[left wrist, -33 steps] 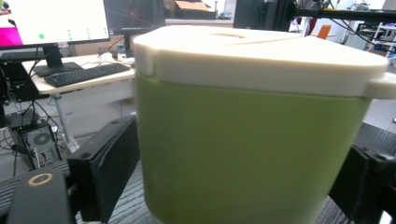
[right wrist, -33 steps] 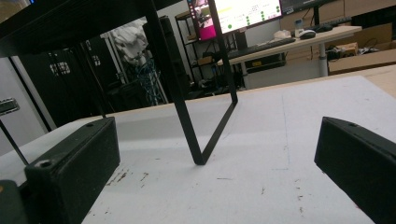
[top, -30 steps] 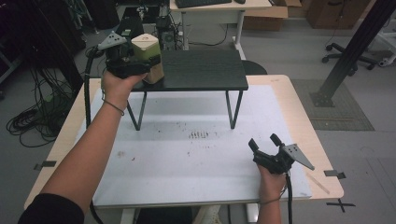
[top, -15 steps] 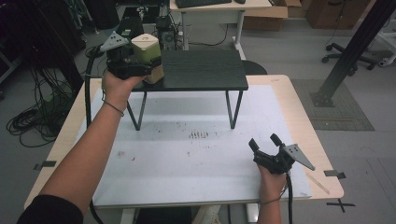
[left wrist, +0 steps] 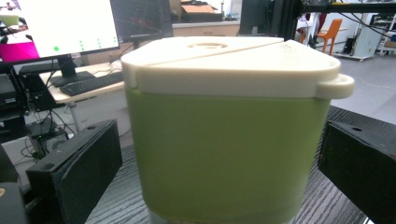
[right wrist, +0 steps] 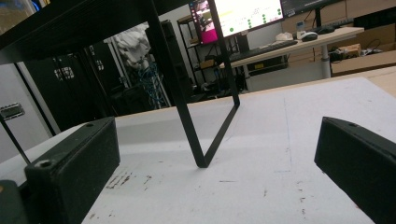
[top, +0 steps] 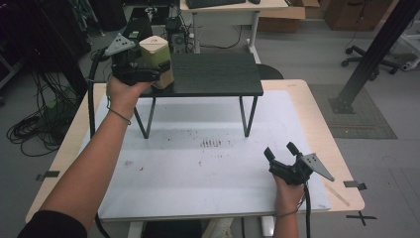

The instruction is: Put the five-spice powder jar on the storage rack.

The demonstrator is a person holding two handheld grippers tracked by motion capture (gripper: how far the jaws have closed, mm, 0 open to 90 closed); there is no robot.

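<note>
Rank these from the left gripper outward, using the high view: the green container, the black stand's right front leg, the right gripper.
1. green container: between the left gripper's jaws, which have just been opening, on the black stand's left end.
2. right front leg: under the stand's right side.
3. right gripper: near the table's front right corner.

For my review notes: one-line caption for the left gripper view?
Green container with cream lid stands on the dark shelf between the open jaws.
</note>
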